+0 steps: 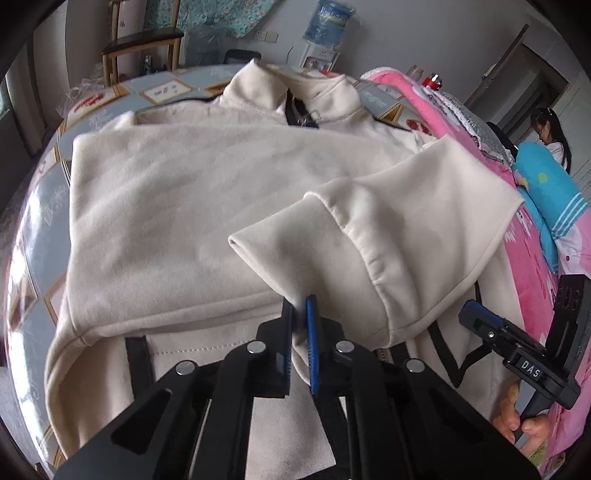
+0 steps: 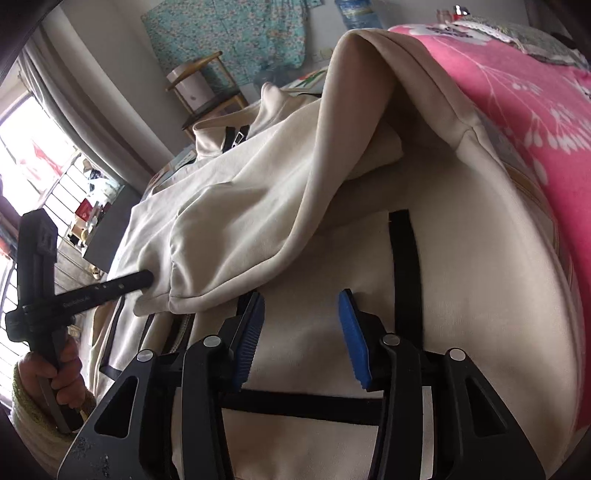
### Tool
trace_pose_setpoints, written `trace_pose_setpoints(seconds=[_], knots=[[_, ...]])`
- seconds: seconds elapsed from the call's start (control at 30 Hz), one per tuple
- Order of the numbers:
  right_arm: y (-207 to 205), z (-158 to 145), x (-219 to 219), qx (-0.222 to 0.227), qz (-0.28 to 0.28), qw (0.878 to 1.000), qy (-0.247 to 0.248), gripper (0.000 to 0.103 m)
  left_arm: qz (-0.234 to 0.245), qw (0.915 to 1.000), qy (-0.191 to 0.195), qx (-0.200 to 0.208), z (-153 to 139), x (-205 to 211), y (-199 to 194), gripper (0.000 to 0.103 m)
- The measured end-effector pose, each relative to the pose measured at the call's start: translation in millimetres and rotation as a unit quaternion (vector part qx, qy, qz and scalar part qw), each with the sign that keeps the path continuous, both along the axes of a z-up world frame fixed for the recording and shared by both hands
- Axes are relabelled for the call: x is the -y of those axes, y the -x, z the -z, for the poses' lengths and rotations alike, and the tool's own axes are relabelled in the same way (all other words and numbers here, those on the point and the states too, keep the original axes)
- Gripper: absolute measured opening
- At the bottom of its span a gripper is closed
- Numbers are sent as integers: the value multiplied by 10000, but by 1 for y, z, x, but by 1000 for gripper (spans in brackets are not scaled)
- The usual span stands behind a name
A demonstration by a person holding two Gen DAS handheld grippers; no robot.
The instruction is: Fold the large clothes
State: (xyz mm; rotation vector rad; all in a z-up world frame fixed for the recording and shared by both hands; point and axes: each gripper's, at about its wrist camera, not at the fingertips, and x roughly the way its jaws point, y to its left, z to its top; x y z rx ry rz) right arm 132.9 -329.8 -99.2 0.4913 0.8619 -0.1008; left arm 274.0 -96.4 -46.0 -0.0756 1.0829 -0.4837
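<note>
Cream jacket (image 1: 192, 206) sleeve (image 1: 332, 236) is pinched in left gripper (image 1: 300, 314) w/ narrow jaws, to fold inward; right gripper (image 2: 301, 314) jaws wide, empty.

A water dispenser (image 1: 320, 55) bearing a blue bottle (image 1: 330, 21) stands against the far wall beside a wooden chair (image 1: 142, 42). A pink floral blanket (image 2: 517, 96) lies at right, a blue pillow (image 1: 550, 192) on it; behind, a dark-haired woman (image 1: 550, 136).
</note>
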Motion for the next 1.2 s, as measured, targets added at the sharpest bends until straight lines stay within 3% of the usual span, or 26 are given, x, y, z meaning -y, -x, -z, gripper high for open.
trace_pose_setpoints(seconds=[0.13, 0.3, 0.47, 0.63, 0.83, 0.93, 1.07, 1.2], knots=[[0, 0, -4, 17, -62, 9998, 170, 42, -33, 9984, 156, 544, -49, -16, -11, 6], [3, 1, -5, 50, -62, 9997, 228, 42, -637, 9938, 100, 911, -82, -71, -45, 6], [2, 0, -5, 37, -109, 9996, 275, 42, -1014, 9939, -98, 417, -54, -116, -71, 6], [-5, 1, -6, -10, -114, 9994, 333, 42, -1120, 9937, -44, 60, -26, -132, -62, 6], [-6, 1, -6, -105, -139, 9990, 415, 42, -1232, 9905, -590, -149, 4, -129, -61, 12], [-3, -5, -3, -286, -155, 9991, 282, 43, -1312, 9897, -573, -74, 5, -134, -59, 15], [5, -38, 16, -232, -106, 9996, 77, 46, -1472, 9852, -847, 227, -5, -141, -50, 15], [-10, -80, 48, -54, -7, 9996, 261, 51, -1317, 9894, -426, 448, -18, -139, -45, 15]])
